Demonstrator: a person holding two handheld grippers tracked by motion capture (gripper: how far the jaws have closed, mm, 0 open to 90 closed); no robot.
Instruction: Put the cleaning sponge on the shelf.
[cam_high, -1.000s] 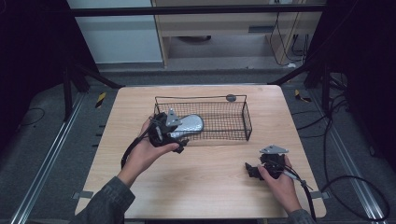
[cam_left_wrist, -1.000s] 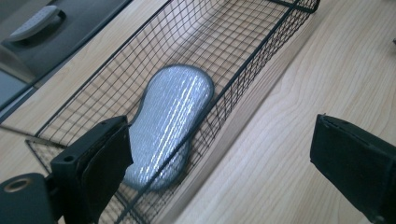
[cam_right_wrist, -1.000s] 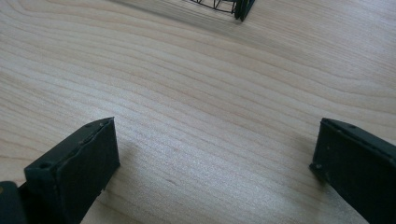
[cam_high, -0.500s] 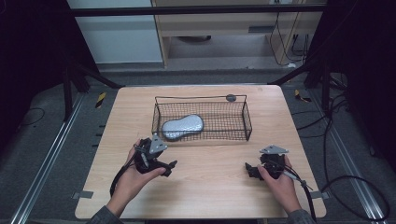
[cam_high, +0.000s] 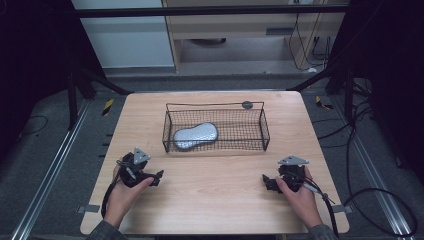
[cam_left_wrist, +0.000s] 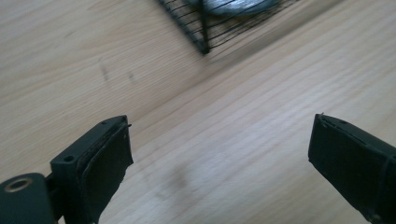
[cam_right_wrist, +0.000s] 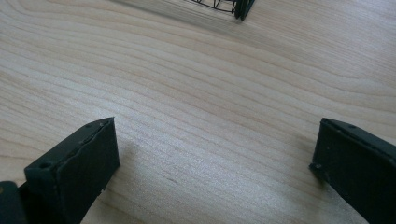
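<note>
High view: the grey shoe insole (cam_high: 196, 135) lies in the left half of the wire basket (cam_high: 263, 131), its long axis running along the basket's length, tilted slightly. Left gripper (cam_high: 150, 177) rests near the basket's front-left corner, jaws spread and empty (nearer to the insole). Right gripper (cam_high: 267, 181) sits off the basket's front-right corner, likewise released, farther from it.

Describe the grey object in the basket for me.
The grey object is a smooth, peanut-shaped piece, wider at its left end, with a dull silver sheen like plastic or metal. It lies flat on the floor of the black wire basket, in its left half. No claw touches it.
</note>
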